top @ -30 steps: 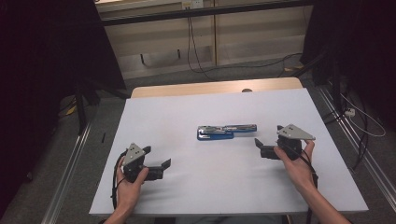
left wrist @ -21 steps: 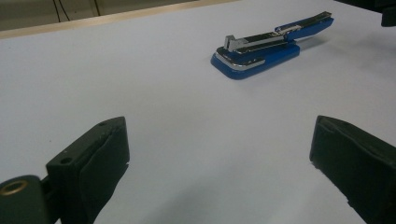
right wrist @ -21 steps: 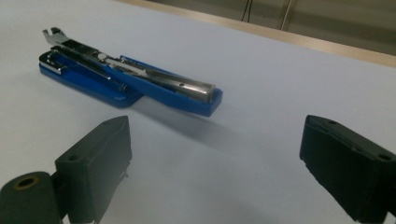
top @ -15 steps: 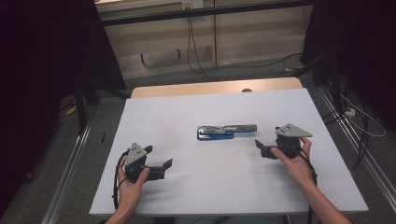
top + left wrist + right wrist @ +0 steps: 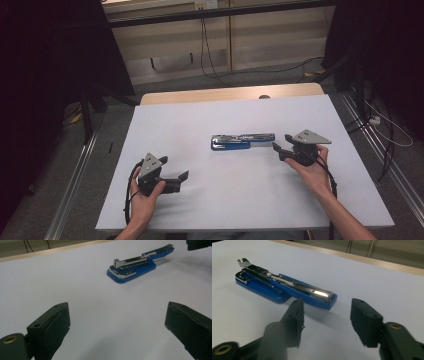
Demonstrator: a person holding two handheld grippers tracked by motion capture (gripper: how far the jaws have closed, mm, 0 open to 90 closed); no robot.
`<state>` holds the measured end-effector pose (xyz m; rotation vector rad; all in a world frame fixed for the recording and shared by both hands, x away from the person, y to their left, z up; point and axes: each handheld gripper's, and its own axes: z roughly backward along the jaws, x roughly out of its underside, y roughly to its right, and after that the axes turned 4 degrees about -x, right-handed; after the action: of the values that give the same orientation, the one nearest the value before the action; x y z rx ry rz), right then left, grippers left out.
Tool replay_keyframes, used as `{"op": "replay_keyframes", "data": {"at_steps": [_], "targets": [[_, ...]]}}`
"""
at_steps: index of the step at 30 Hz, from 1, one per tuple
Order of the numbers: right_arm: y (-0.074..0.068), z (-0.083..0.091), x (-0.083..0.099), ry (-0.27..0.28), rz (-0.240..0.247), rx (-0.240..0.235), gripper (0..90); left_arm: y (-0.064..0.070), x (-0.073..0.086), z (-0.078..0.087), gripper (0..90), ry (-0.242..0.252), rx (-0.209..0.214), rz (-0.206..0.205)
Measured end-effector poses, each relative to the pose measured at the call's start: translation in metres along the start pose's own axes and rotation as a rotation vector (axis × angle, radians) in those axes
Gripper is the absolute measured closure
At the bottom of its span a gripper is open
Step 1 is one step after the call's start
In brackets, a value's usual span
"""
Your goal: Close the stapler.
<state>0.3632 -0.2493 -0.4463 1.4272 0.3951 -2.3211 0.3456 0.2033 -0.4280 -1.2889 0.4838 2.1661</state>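
A white bench point(image 5: 240, 200) with a bare wooden strip along its far edge stands in a dim room, with cables trailing over the grey floor beyond it. Nearest, at about 7 o'clock on the bench top, the left claw point(image 5: 184, 176) sits low in the person's hand, its jaws spread wide with nothing between them and pointing toward 2 o'clock. Farther in, at about 3 o'clock, the right claw point(image 5: 276, 148) is also parted and empty, aimed toward 9 o'clock at the blue stapler point(image 5: 241, 140). The stapler lies flat near the bench's middle, lengthwise from 9 to 3 o'clock, chrome top uppermost. In the right gripper view its rounded rear end point(image 5: 327, 298) sits just beyond the fingertips, not yet between them. This looks like the approach step, with the right claw closing in for a grasp. Next it should probably slide forward to straddle the stapler's rear end, then close squarely across the narrow body so it does not skid.
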Motion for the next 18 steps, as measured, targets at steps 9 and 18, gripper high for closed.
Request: {"op": "replay_keyframes", "data": {"at_steps": [9, 18], "targets": [[0.003, -0.001, 0.002, -0.02, -0.024, -0.045, 82.6, 0.003, -0.009, -0.017, 6.7, 0.016, -0.006, -0.037], [-0.003, -0.007, -0.001, -0.021, -0.017, -0.063, 90.0, 0.011, -0.027, -0.048, 8.1, 0.002, 0.01, -0.071]]}}
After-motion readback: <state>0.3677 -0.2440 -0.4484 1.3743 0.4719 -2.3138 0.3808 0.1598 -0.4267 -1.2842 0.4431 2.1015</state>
